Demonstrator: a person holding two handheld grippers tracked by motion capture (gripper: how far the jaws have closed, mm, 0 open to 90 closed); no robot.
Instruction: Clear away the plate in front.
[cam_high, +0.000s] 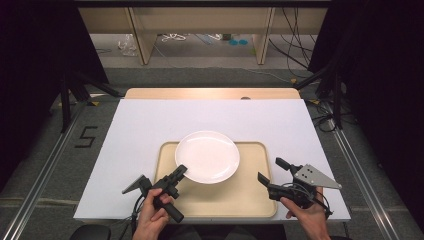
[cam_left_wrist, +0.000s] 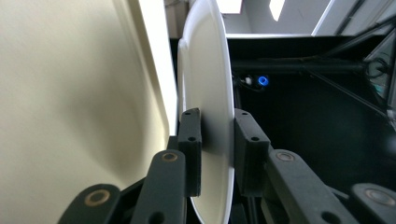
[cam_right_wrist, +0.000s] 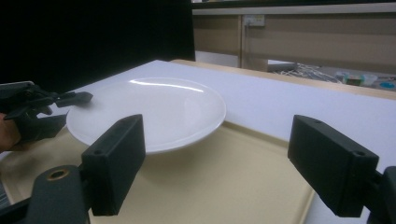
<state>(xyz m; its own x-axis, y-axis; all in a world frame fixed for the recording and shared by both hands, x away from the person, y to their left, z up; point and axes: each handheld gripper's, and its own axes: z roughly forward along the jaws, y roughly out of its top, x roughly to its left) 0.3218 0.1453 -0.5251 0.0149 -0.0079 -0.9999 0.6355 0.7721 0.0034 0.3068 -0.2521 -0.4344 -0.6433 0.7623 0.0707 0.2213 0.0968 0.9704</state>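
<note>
A round white plate (cam_high: 207, 156) lies over the far left part of a beige tray (cam_high: 250, 200). My left gripper (cam_high: 180, 172) comes in from the near left and is shut on the plate's near left rim. In the left gripper view the plate (cam_left_wrist: 205, 70) stands edge-on between the two pads, which press on both faces, with the tray (cam_left_wrist: 70, 93) beside it. In the right gripper view the plate (cam_right_wrist: 149, 109) sits tilted above the tray (cam_right_wrist: 224, 177), its near rim raised. My right gripper (cam_high: 270, 170) hovers open over the tray's right side, nothing between its jaws.
The tray rests on a white sheet (cam_high: 150, 125) that covers a wooden table (cam_high: 210, 93). Dark curtains and metal frame legs flank the table. Wooden furniture legs and cables stand on the floor behind it.
</note>
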